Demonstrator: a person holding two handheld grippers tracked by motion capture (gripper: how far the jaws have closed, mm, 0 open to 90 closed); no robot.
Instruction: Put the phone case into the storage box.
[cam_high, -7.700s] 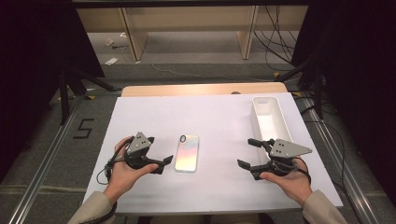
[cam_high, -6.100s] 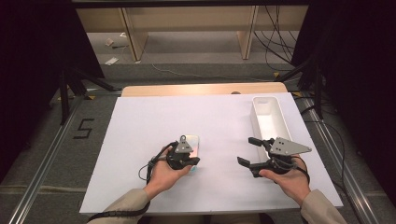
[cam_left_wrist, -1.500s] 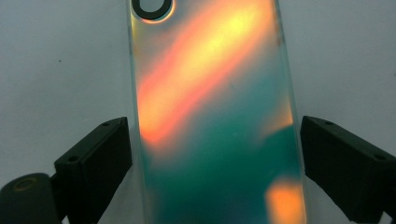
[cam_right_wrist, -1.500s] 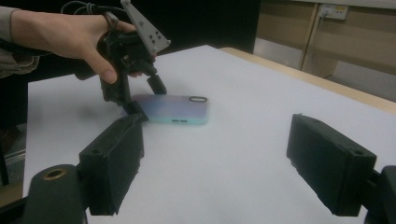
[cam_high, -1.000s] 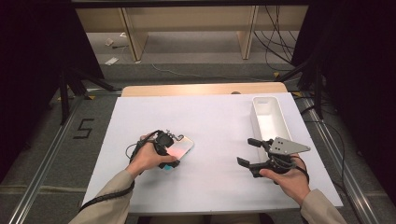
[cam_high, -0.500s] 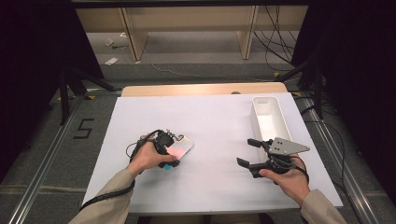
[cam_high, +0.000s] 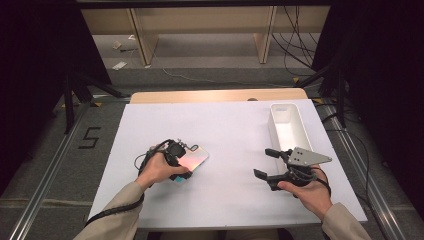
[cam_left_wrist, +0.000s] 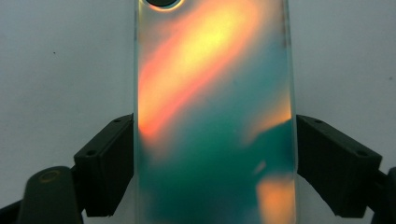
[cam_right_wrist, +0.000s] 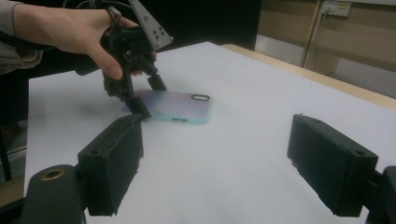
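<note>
Iridescent phone case between left gripper fingers, seemingly touching both

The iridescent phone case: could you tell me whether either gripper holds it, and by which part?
The left gripper clasps the phone case across its long side edges, near the end opposite the camera cutout. The right gripper holds nothing.

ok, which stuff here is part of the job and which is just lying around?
In play:
- phone case
- left gripper, jaws either side of the case

Lying about:
- white bin
- right gripper, open, nothing between its jaws
</note>
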